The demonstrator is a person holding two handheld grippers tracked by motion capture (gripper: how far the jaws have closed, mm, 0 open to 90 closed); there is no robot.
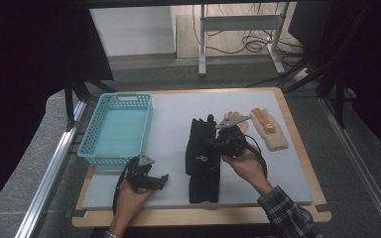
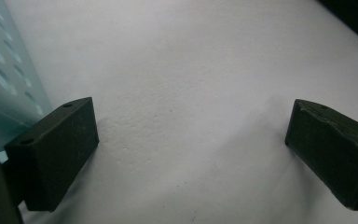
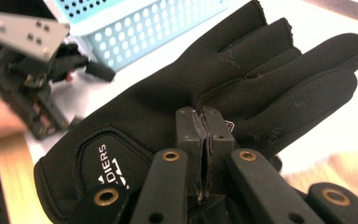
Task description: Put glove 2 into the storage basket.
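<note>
Pale grey mat on wood-edged table | black glove at mat centre, pinched in right gripper (jaws closed together) | left gripper wide apart, holding nothing, beside teal basket | dark surroundings, cabled floor beyond.

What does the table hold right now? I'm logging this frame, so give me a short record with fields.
left gripper: open, over bare mat, beside basket
right gripper: jaws closed, over the black gloves; whether it pinches fabric is unclear
black gloves: lying mid-table
basket: teal, empty, at left
tan gloves: at right, beyond the right gripper
mat: grey, on wooden board
</note>
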